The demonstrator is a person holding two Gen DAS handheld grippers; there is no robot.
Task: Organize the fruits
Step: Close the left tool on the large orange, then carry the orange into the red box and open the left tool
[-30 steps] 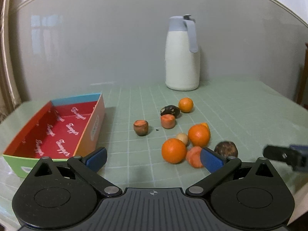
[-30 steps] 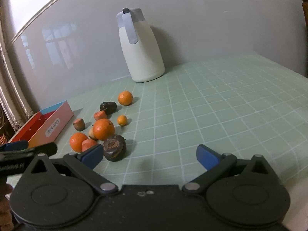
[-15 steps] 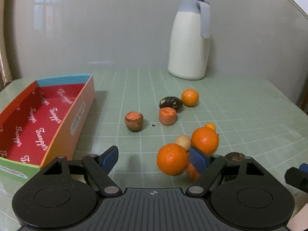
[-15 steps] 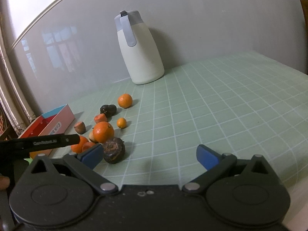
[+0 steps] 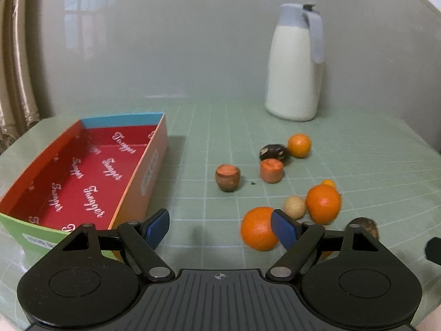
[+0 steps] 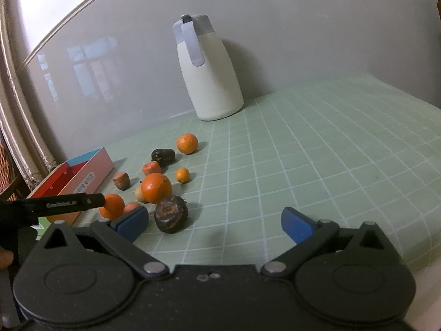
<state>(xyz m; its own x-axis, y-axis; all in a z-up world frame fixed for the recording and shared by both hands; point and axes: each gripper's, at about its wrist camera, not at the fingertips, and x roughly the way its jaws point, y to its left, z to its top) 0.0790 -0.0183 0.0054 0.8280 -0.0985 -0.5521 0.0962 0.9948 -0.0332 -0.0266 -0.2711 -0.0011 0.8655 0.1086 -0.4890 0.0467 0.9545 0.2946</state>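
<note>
your left tool (image 5: 220, 224) hangs low over the green gridded surface (image 5: 372, 149) with its blue pads apart and nothing between them; the nearest orange (image 5: 257, 229) sits just beyond the right pad, at about 1 o'clock from the tool's middle. your right tool (image 6: 213, 220) also stands wide apart over bare surface, gripping nothing, with a dark brown round fruit (image 6: 171, 213) just inside its left pad at 11 o'clock.

count the loose fruit from the right wrist view: three larger oranges, namely that nearest one, a middle one (image 6: 156, 188) and a far one (image 6: 187, 143), plus one tiny orange (image 6: 182, 175). there is one pale round fruit (image 5: 295, 207) touching the middle orange, one blackish fruit (image 6: 163, 156), and three orange-fleshed cut pieces: one (image 5: 227, 178) standing alone, one (image 5: 271, 170) against the blackish fruit, one (image 6: 131, 207) half hidden beside the nearest orange.

one open box (image 5: 154, 151) with a red printed lining sits at 10 o'clock of the pile, with no fruit in it. one white jug (image 5: 295, 69) with a grey lid stands upright at 12 o'clock, by the wall.
</note>
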